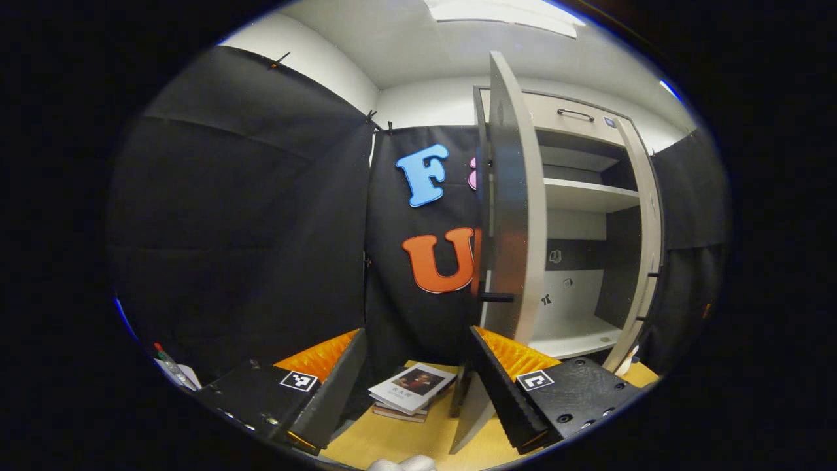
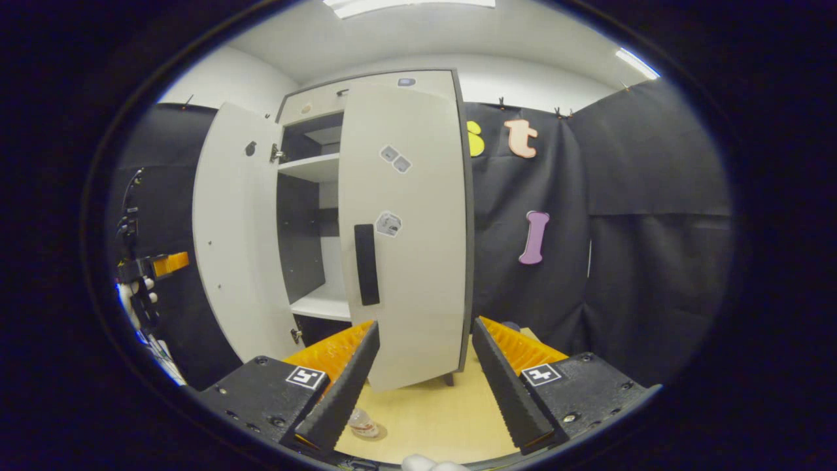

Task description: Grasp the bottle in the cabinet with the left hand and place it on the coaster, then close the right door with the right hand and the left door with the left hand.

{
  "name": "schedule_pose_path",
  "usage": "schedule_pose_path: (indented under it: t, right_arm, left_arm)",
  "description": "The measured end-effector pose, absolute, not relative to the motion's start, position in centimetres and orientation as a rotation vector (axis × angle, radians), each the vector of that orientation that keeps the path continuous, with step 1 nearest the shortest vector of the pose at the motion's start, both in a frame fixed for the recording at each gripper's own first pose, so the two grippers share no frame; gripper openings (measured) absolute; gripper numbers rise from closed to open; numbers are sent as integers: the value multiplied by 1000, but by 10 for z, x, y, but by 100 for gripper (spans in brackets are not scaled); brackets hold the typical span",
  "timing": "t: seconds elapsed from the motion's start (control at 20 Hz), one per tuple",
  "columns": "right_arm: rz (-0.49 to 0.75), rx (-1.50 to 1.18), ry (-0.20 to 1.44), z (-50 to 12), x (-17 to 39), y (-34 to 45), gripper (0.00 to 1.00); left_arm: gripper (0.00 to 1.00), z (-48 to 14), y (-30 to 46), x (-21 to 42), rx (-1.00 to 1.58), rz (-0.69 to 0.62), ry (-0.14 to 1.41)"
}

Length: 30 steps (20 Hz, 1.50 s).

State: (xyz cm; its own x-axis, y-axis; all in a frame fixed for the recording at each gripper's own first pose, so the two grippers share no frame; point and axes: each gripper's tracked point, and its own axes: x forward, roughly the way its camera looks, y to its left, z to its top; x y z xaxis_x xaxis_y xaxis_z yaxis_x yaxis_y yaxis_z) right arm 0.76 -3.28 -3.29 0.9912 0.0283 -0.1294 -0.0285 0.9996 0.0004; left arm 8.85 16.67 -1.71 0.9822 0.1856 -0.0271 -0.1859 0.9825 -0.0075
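The pale cabinet (image 1: 575, 196) stands on the wooden table with bare shelves. Its left door (image 1: 516, 216) is swung out edge-on just beyond my open left gripper (image 1: 418, 340), with its black handle (image 1: 495, 297) near the right finger. The right door (image 1: 644, 248) hangs partly open at the far side. In the right gripper view the right door (image 2: 409, 229), with a black handle (image 2: 367, 265), faces my open right gripper (image 2: 425, 327) at close range. A small clear bottle (image 2: 363, 422) stands on the table by the left finger; I cannot make out a coaster under it.
A stack of books (image 1: 410, 389) lies on the table (image 1: 399, 438) in front of the left gripper. The left door (image 2: 229, 229) stands wide open in the right gripper view, with the other gripper (image 2: 140, 268) beyond it at far left. Black cloth walls surround the booth.
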Motion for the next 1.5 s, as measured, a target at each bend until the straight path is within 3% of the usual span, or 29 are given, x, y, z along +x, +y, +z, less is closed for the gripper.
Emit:
schedule_pose_path:
  t: [0.1, 0.35, 0.95, 1.0, 1.1, 1.5]
  right_arm:
    - [16, 10, 147, -38, 3, -34, 94]
    - [-4, 17, 168, -43, -4, -35, 94]
    - [6, 24, 168, -39, -7, -33, 94]
    - [9, 25, 168, -39, -6, -33, 94]
    - [16, 22, 169, -38, -6, -32, 94]
    - [27, 25, 168, -36, -4, -43, 94]
  left_arm:
    - [90, -14, 177, 103, 15, 188, 26]
    - [93, -21, 169, 128, 27, 144, 44]
    - [90, -20, 159, 128, 44, 128, 38]
    - [95, -20, 157, 127, 45, 126, 38]
    - [90, -20, 151, 127, 49, 121, 37]
    - [90, -15, 99, 127, 43, 26, 39]
